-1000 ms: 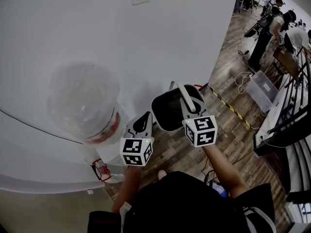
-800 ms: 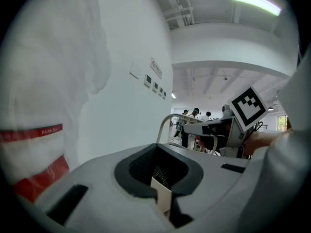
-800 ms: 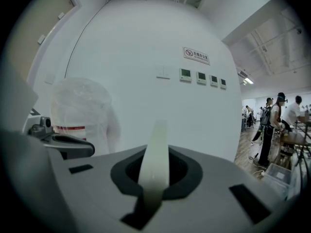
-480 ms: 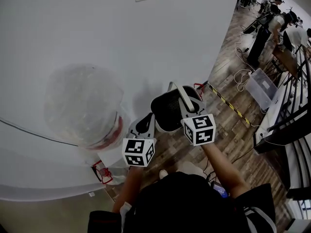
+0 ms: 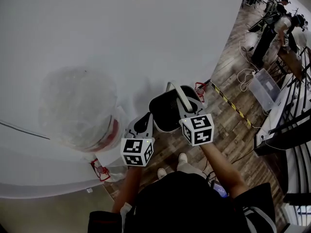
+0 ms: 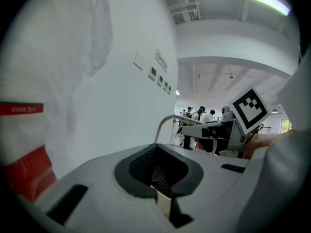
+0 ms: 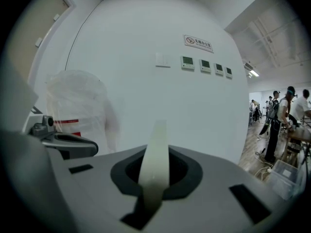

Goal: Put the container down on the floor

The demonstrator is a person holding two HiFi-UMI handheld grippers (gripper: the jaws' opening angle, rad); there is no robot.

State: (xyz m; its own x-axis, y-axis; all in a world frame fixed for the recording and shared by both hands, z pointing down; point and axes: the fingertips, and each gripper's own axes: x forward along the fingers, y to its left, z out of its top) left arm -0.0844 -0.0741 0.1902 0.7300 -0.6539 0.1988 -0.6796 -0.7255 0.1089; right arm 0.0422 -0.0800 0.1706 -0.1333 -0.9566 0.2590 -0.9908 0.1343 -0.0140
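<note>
Nearest you, your shoes stand on the wooden floor, close to the foot of the white wall. Just beyond them you hold both tools at about the same height.

Your right hand-held gripper is clenched on the pale handle of the container; the strap runs straight up through the notch between its closed jaws. Your left hand-held gripper is closed too, at the container's left rim, with a bit of dark mesh and a pale edge pinched between its jaws, so it appears to grip the rim.

The container, a dark mesh basket, hangs in the air between the two tools, clear of the floor and near the wall.

To your left, against the wall, stands a bin lined with a clear plastic bag that bears a red patch. Farther along the floor by the wall's end runs a yellow-and-black striped tape, with a clear plastic box beyond it. Several people stand at the far end of the room.
</note>
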